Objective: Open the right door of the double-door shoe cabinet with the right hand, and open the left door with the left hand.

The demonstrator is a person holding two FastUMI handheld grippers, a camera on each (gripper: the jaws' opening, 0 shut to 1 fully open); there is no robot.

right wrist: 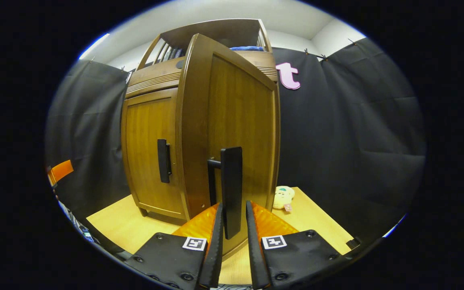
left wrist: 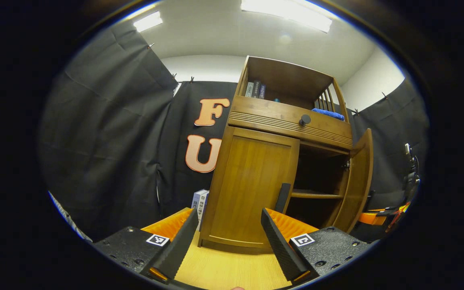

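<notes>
I am working two handheld grippers in front of a wooden shoe cabinet (left wrist: 288, 121) that stands on a pale wooden table (left wrist: 224, 270). In the right gripper view, my right gripper (right wrist: 232, 237) has its fingers closed around the tall dark handle (right wrist: 231, 189) of the right door (right wrist: 236, 121), which stands swung out toward me; holding the bar this way lets me pull the door through its arc. In the left gripper view that right door (left wrist: 359, 177) hangs open on the far right, showing a dark interior and a shelf (left wrist: 316, 195). My left gripper (left wrist: 230, 237) is spread open and empty, near the closed left door (left wrist: 252, 181), aimed toward its dark handle (left wrist: 283, 197), which I judge I must grasp next. A small plush toy (right wrist: 283, 197) lies on the table beside the cabinet.
</notes>
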